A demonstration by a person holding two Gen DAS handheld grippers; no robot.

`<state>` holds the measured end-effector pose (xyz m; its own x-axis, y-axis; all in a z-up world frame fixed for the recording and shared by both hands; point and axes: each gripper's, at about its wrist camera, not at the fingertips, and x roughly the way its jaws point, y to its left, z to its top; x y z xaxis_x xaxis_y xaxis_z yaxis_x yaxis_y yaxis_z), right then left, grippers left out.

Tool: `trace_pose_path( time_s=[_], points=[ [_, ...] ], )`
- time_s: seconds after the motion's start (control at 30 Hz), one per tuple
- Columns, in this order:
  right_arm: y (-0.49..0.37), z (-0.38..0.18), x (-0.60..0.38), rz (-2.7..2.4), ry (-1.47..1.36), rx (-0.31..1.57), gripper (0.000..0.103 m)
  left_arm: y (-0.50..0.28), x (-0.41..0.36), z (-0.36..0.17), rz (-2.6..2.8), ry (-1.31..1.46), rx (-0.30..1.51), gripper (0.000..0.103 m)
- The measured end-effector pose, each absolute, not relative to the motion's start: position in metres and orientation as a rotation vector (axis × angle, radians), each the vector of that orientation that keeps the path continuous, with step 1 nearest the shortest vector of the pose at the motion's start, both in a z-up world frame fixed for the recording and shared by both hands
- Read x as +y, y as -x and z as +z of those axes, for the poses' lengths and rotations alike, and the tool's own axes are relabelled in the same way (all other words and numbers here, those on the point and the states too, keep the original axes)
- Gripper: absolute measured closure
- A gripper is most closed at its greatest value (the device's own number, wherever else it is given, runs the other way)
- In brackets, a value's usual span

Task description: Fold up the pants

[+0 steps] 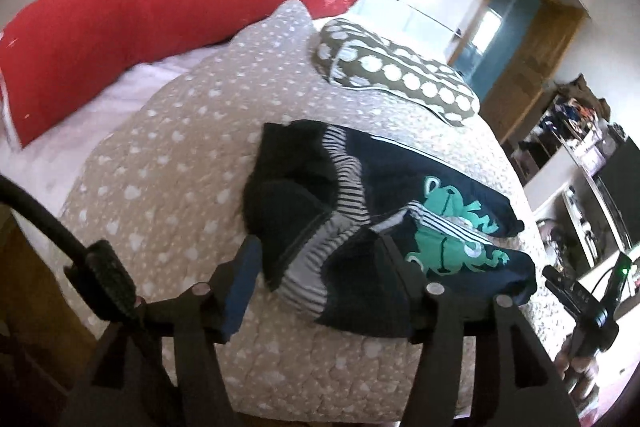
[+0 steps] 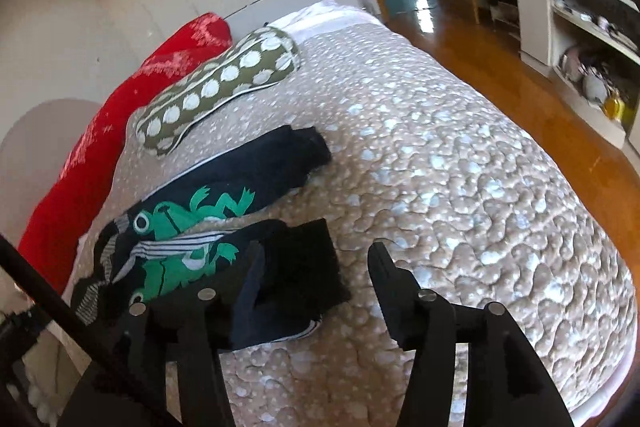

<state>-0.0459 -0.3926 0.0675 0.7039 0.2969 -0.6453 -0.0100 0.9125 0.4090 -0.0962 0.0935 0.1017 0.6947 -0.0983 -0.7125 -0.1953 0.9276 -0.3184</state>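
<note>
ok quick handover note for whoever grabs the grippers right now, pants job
Left gripper: open, nothing held, over the waistband end.
Right gripper: open, nothing held, over the cuff end.
Pants: dark, frog print, on the quilt, the two legs side by side, near the spotted pillow.
Done: pants laid out and let go.
Left: no tidy fold shows yet; fold the legs together, then end to end.

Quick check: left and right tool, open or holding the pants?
Left tool: open, holding nothing, pants below it.
Right tool: open, holding nothing.
</note>
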Motion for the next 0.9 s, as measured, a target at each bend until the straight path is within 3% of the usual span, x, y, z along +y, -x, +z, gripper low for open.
trace_pose_path(
  time_s=[0.23,0.4,0.57,0.9],
  points=[
    [0.019,0.096,-0.398,0.177,-0.314,0.780,0.039,0.064,0.104,0.122,0.040,0.401,0.826,0.045],
    [-0.010,0.135,-0.408,0.182,-0.260,0.756,0.032,0.043,0.116,0.148,0.068,0.377,0.801,0.035],
    [-0.047,0.156,-0.396,0.224,-0.142,0.754,0.028,-0.004,0.105,0.155,0.022,0.249,0.840,0.035],
    [-0.151,0.105,-0.291,0.506,0.132,0.977,0.028,-0.143,0.064,0.094,-0.240,0.132,1.043,0.035]
  ],
)
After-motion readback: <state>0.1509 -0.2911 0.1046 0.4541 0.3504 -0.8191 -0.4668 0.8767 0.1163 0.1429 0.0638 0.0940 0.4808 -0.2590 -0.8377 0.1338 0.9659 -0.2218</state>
